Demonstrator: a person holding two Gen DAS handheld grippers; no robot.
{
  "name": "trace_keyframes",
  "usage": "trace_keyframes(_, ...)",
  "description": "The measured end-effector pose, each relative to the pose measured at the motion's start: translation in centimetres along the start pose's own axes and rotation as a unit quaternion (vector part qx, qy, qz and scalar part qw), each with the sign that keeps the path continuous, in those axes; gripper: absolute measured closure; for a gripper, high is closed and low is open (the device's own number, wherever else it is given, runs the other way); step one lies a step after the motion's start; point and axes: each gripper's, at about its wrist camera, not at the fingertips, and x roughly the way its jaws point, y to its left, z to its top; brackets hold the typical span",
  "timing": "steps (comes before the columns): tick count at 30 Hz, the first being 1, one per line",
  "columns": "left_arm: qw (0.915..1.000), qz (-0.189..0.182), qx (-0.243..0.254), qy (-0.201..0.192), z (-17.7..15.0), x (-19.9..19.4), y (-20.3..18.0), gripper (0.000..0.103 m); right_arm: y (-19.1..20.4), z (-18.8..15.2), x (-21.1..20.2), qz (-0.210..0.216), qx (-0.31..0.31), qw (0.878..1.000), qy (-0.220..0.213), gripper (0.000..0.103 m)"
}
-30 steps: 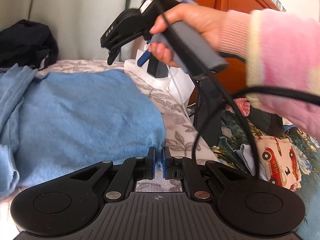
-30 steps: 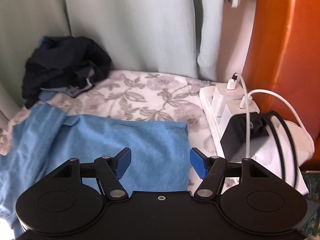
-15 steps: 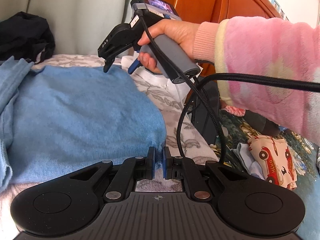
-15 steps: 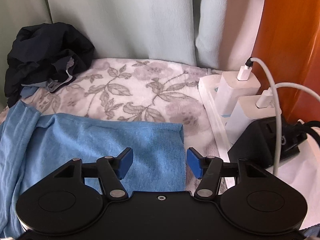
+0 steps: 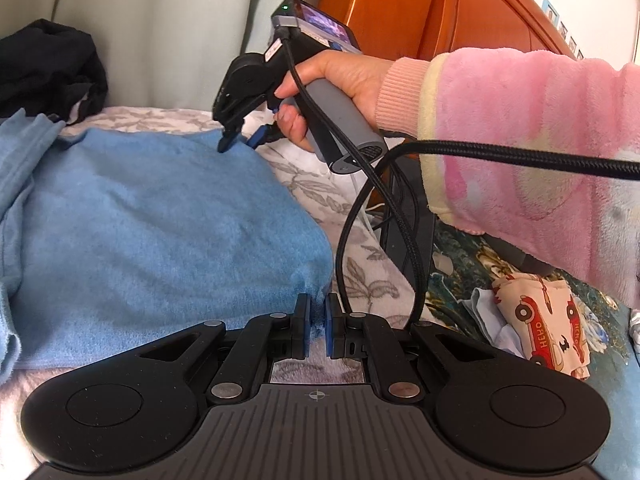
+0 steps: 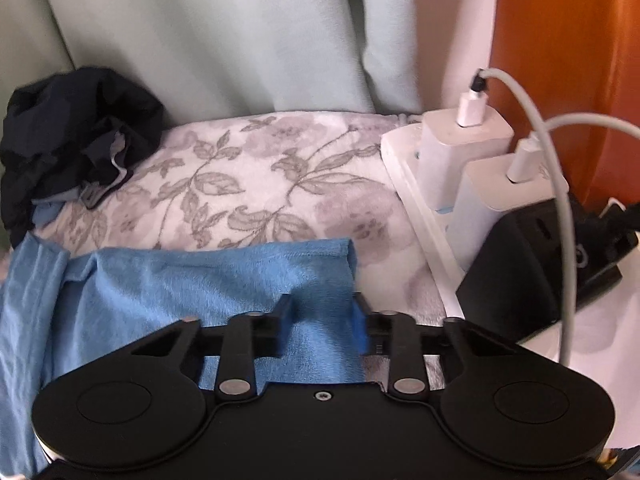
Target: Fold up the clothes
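A light blue garment (image 5: 160,220) lies spread flat on a grey floral bed cover (image 5: 360,272). My left gripper (image 5: 318,320) is shut on its near right corner, and a tuft of blue cloth shows between the pads. My right gripper (image 5: 240,144), held by a hand (image 5: 348,76) in a pink sleeve, points down at the far right corner. In the right wrist view the blue garment (image 6: 200,276) fills the gap of the right gripper (image 6: 322,320). Its jaws are closing around that corner and still stand apart.
A crumpled black garment (image 6: 76,140) lies at the back left against a pale green curtain (image 6: 240,32). A white power strip (image 6: 404,168) with chargers and a black adapter (image 6: 532,272) sit right of the cloth. A car-print cloth (image 5: 540,328) lies lower right, by a wooden headboard (image 5: 420,12).
The right gripper came down from above the bed to the garment's far right corner, and its jaws narrowed around the cloth. The left gripper kept its hold without moving.
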Motion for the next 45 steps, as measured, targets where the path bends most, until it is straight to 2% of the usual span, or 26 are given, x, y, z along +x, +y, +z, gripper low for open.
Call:
trace_keyframes(3,1.0000,-0.001,-0.002,0.001,0.1,0.0,0.1,0.098,-0.3,0.0,-0.1,0.016,0.015,1.000,0.001,0.098)
trace_keyframes(4,1.0000,-0.001,-0.003,0.001,0.1,0.0,0.1,0.098,-0.3,0.0,-0.2,0.018,0.016,1.000,0.000,0.099)
trace_keyframes(13,0.9997,-0.006,-0.017,-0.016,0.6,-1.2,0.7,0.098,0.7,0.6,-2.3,0.025,0.010,0.999,-0.028,0.099)
trace_keyframes(22,0.9977,0.003,-0.043,-0.052,2.1,-4.7,3.1,0.098,3.1,1.4,-4.9,0.024,-0.005,0.998,-0.051,0.099)
trace_keyframes(32,0.9917,0.053,-0.083,-0.083,2.7,-8.8,7.7,0.098,9.0,2.1,-6.9,0.033,-0.031,0.997,-0.070,0.099)
trace_keyframes(45,0.9780,0.120,-0.120,-0.121,2.8,-14.5,13.1,0.098,19.3,3.4,-7.0,0.068,-0.075,0.992,-0.080,0.099)
